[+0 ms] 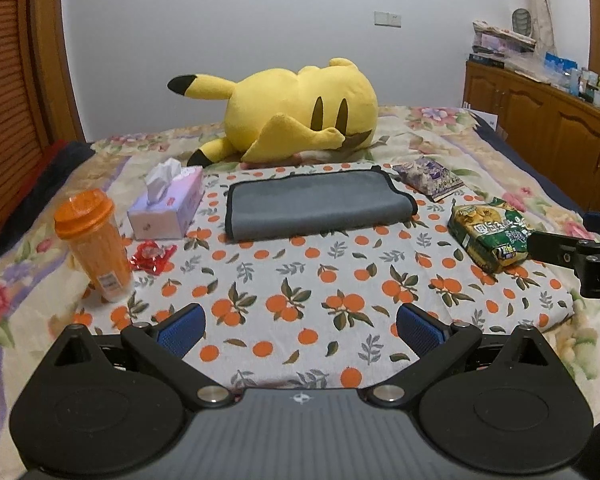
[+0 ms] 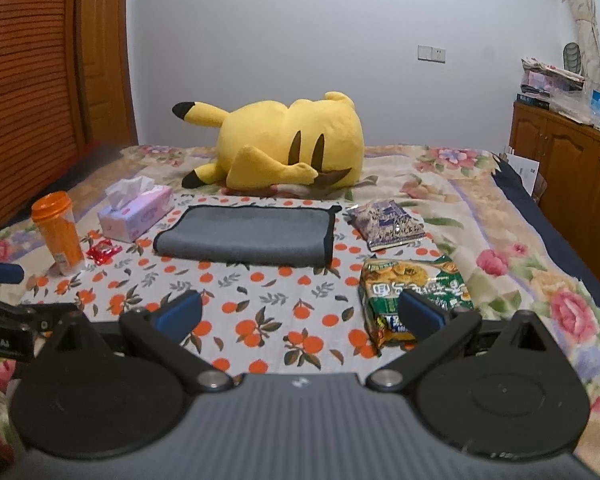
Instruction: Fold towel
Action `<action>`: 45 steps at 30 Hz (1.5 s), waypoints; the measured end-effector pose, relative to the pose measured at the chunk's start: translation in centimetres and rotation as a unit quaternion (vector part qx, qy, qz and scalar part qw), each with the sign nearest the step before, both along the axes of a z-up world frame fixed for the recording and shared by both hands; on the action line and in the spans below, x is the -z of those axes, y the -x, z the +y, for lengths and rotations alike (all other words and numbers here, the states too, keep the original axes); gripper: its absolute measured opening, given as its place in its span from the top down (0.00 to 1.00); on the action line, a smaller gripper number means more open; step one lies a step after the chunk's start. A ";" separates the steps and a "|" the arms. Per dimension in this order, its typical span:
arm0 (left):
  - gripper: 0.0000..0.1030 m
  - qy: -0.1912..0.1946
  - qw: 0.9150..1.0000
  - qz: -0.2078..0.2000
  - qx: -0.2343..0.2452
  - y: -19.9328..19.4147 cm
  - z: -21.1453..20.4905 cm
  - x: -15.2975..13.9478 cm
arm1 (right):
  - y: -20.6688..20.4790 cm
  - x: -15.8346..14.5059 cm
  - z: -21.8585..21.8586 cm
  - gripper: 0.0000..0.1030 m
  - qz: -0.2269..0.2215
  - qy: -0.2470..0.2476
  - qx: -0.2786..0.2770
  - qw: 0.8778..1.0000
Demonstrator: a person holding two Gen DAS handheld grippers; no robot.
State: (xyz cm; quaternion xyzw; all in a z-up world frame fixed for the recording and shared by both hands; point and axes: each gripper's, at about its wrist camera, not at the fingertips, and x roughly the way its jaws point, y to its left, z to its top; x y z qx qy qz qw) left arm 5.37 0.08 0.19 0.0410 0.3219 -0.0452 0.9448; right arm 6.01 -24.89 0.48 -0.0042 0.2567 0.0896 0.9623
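A grey towel with black edging (image 1: 316, 204) lies folded in a flat rectangle on an orange-print cloth (image 1: 300, 280) on the bed; it also shows in the right wrist view (image 2: 248, 236). My left gripper (image 1: 298, 330) is open and empty, hovering over the cloth well short of the towel. My right gripper (image 2: 300, 316) is open and empty, also near the cloth's front, with its right finger over a green snack bag (image 2: 414, 292). The right gripper's body shows at the right edge of the left wrist view (image 1: 572, 256).
A yellow plush toy (image 1: 296, 112) lies behind the towel. A tissue box (image 1: 168, 208), an orange bottle (image 1: 94, 240) and a red wrapper (image 1: 152, 256) stand left of it. A purple packet (image 1: 430, 178) and the green snack bag (image 1: 490, 234) lie right. Wooden cabinets (image 1: 540, 120) stand far right.
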 end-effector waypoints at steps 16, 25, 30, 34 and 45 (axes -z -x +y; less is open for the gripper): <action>0.00 0.012 1.000 0.004 -0.018 0.6 1.1 3.1 | -0.3 2.3 0.2 0.00 0.017 0.011 0.011 1.000; 0.00 0.010 1.000 0.006 -0.026 1.3 1.4 3.8 | -0.1 2.5 0.6 0.00 0.016 0.021 0.006 1.000; 0.00 0.012 0.999 0.001 -0.036 2.1 1.6 3.8 | 0.4 2.3 0.3 0.00 0.018 0.015 0.008 1.000; 0.00 0.013 0.999 -0.012 -0.043 2.8 1.8 3.4 | 1.1 1.9 0.2 0.00 0.010 0.013 0.006 1.000; 0.00 0.001 0.997 -0.067 -0.040 4.3 1.5 2.3 | 2.4 1.2 -0.6 0.00 -0.022 -0.002 0.017 1.000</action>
